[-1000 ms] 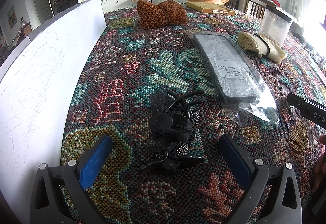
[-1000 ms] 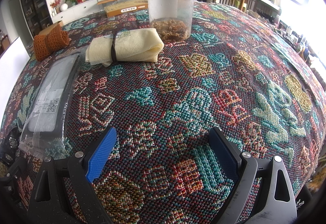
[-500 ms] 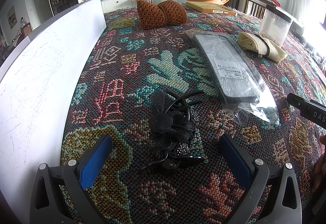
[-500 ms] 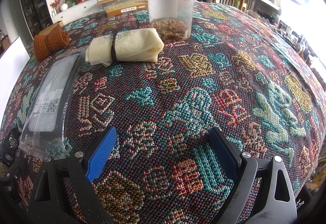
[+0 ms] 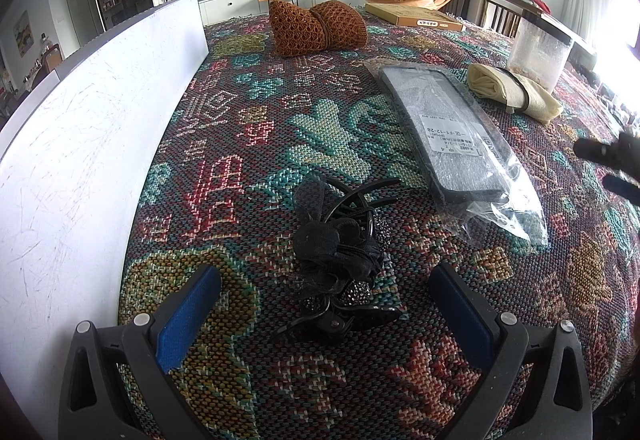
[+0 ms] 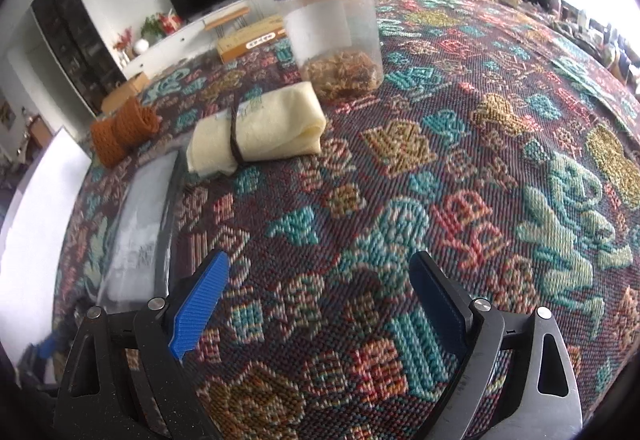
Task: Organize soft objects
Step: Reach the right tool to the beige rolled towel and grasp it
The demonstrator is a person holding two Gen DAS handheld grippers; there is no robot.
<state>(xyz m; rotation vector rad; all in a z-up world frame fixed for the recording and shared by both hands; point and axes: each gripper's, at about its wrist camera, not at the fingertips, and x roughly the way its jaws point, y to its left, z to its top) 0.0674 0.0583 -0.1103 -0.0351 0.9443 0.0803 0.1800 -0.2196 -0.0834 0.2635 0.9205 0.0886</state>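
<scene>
the left gripper point(image 5: 324, 300) is held low over the patterned cloth point(image 5: 248, 143) covering the tabletop, its 2 blue-padded fingers point(image 5: 188, 312) spread wide with nothing gripped. between them, close to the near edge, a black hair clip with a fabric flower point(image 5: 340, 252) is seen lying on the cloth, touched by neither finger. a white board point(image 5: 80, 143) is stood along the left edge. a grey item in a clear plastic bag point(image 5: 452, 135) is laid to the right of the clip, well apart from it. a cream cloth roll tied with a dark band point(image 5: 512, 93) is placed further right, just beside a clear plastic jar point(image 5: 540, 49). an orange knitted roll point(image 5: 316, 27) is set near the far edge, with a flat cardboard box point(image 5: 412, 15) beyond it.

the right gripper point(image 6: 320, 292) is also held wide open and empty above bare cloth. in its view the cream cloth roll tied with a dark band point(image 6: 256, 131) is seen ahead, almost touching the clear plastic jar point(image 6: 332, 27), whose lid is black. the orange knitted roll point(image 6: 122, 127) and the grey item in a clear plastic bag point(image 6: 140, 224) lie to the left.
</scene>
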